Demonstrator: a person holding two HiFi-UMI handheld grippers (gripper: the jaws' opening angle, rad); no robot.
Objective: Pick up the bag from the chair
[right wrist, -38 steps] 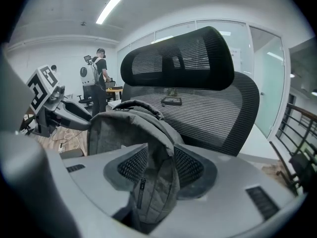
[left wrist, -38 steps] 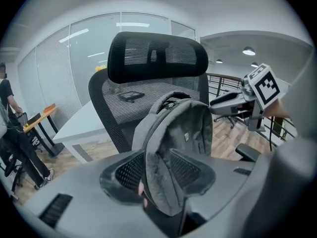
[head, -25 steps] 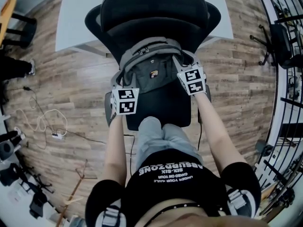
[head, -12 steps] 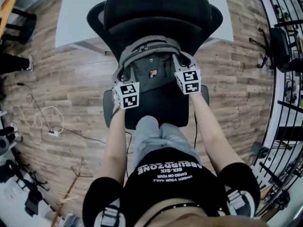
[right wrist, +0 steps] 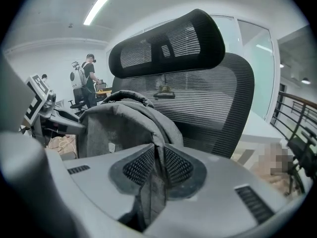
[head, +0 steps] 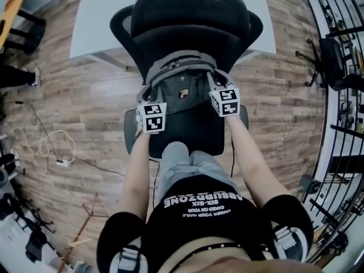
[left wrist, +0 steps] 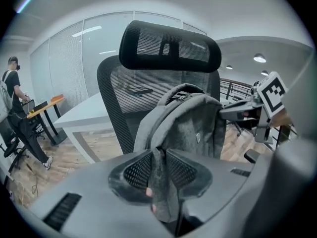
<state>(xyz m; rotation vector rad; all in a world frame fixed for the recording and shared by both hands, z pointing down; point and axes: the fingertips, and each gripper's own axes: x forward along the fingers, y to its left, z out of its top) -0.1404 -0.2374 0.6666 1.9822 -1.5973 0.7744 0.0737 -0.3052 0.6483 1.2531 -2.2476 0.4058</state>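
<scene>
Step in hand: getting a firm two-sided hold on the bag before it leaves the seat.
Bag: the grey bag (head: 181, 85) stands upright on the seat of the black chair (head: 190, 21), leaning on the backrest, with its top handle uppermost. It is not yet lifted.
Left hand-held gripper: the left hand-held gripper (left wrist: 159, 171) has just been closing its jaws. They now stand narrow, pinching a fold of grey fabric at the bag's left edge, with both pads pressed on the cloth.
Right hand-held gripper: the right hand-held gripper (right wrist: 157, 166) has likewise just been closing. Its jaws clamp a similar fold on the bag's right edge, and the cloth runs down between the pads.
Grip check: each hold is on soft fabric only, not on a stiff part. The folds look well seated between the pads, and the squeeze should be kept firm through the lift.
Lift: both hands should probably rise together and stay level, so the bag hangs evenly between them. It should also come slightly towards the person, away from the backrest.
Spacing: keeping the grippers apart as they are now should hold the front panel taut. Bringing them closer would likely let the body sag.
Risk: the cloth may slip out if one side takes most of the weight. The bag may also tip forward once its base leaves the seat.
</scene>
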